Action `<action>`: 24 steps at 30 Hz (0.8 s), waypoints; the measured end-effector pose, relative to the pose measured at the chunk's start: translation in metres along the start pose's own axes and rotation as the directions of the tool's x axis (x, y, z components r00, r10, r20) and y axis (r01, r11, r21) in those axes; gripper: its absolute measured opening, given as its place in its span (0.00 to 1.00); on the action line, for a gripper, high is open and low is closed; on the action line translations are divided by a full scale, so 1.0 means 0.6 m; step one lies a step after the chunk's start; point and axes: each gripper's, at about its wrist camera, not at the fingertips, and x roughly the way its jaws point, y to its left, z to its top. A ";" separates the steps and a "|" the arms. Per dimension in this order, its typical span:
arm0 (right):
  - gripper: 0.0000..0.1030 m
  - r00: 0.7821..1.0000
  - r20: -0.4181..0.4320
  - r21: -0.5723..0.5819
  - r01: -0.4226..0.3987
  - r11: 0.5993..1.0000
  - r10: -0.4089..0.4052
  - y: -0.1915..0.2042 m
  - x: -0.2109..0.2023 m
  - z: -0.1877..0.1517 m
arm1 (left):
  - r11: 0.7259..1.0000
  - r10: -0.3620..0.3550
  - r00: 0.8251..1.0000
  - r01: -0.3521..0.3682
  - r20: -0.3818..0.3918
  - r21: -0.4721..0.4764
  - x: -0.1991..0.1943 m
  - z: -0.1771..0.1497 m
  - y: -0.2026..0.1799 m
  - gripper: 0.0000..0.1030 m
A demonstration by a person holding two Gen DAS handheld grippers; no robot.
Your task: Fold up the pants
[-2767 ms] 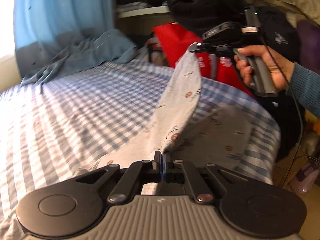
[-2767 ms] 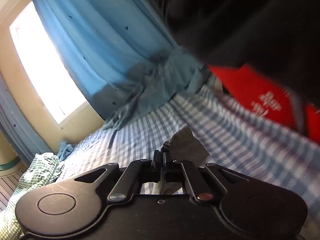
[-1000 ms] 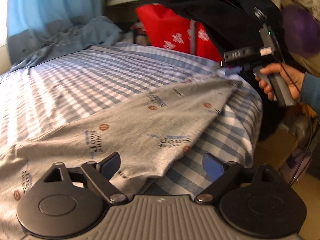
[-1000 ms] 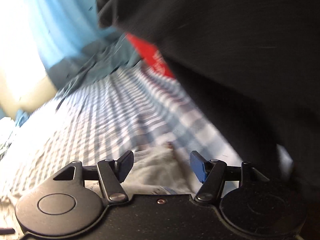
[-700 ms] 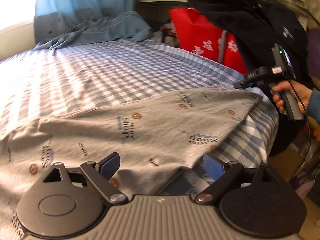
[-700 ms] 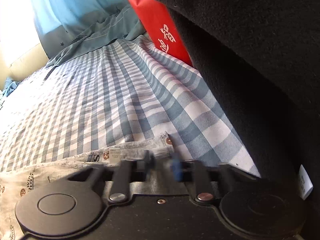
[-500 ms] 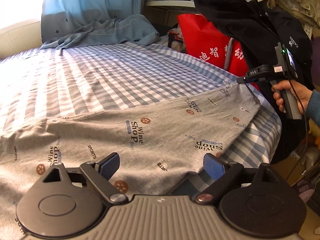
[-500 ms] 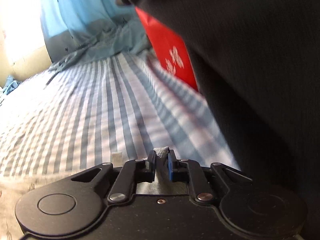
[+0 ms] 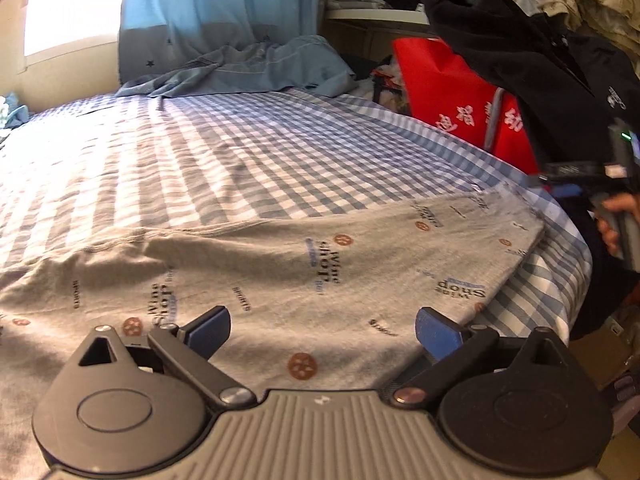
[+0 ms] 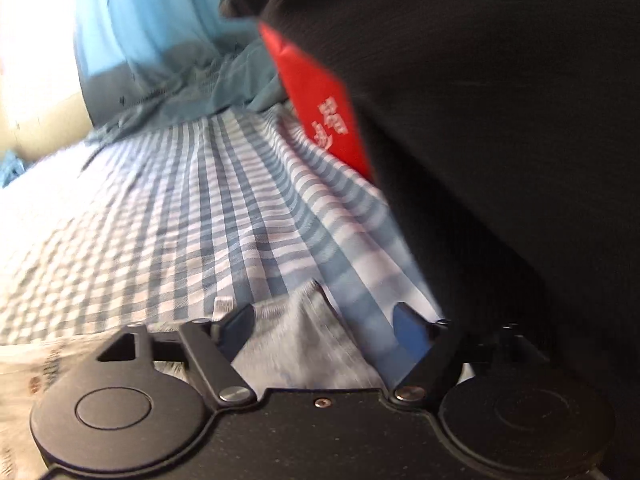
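We had laid the pants point(image 9: 320, 272) flat on the bed point(image 9: 224, 168), both the left gripper point(image 9: 322, 326) and right gripper point(image 10: 320, 320) just opened and empty, folds remaining.

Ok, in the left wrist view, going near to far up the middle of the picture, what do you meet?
Left gripper, jaws open → grey printed pants lying flat → checked bed sheet → crumpled blue-grey cloth → blue curtain.
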 end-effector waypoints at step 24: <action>0.07 0.996 -0.038 0.647 -0.037 0.762 0.081 -0.061 0.006 -0.078 | 0.975 0.102 0.993 -0.112 -0.061 -0.194 -0.031 -0.044 0.085 0.99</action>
